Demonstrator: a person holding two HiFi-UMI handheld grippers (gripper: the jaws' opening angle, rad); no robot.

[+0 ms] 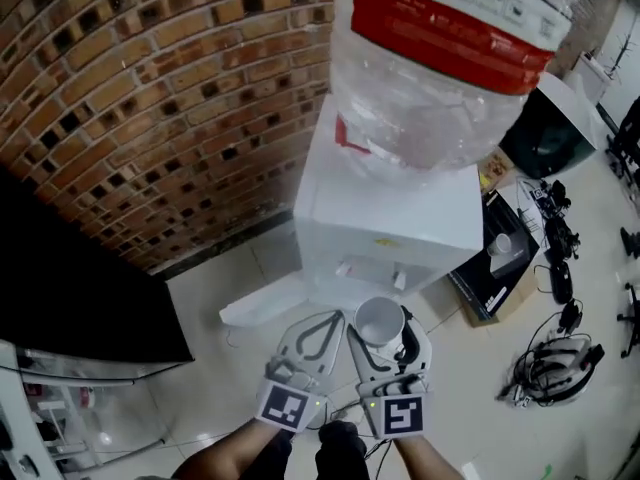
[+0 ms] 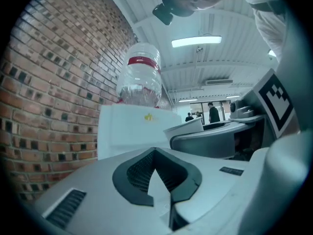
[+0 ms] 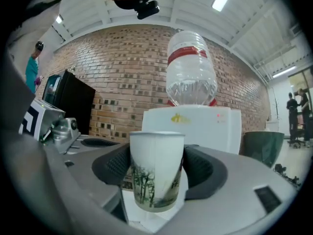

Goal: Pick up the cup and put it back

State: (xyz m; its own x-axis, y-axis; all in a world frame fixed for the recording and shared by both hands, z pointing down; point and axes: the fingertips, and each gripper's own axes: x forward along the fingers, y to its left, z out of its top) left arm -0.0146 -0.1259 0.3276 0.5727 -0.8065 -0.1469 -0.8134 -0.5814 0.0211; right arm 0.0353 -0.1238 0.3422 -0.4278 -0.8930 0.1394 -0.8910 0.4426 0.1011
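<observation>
A white paper cup [image 3: 156, 170] with a tree print stands upright between the jaws of my right gripper [image 3: 157, 173], whose ribbed pads press on both its sides. From the head view the cup [image 1: 379, 319] shows its open mouth, held by the right gripper [image 1: 383, 330] just in front of the white water dispenser [image 1: 395, 213]. My left gripper [image 1: 318, 338] hangs beside it to the left, jaws together and empty. In the left gripper view the left gripper [image 2: 155, 176] has its pads meeting with nothing between them.
A large clear water bottle [image 1: 440, 63] with a red band tops the dispenser. A brick wall [image 1: 130, 98] runs behind and to the left. A dark screen [image 1: 70, 288] stands at left. A box [image 1: 495, 268] and tangled cables [image 1: 555, 363] lie on the floor to the right.
</observation>
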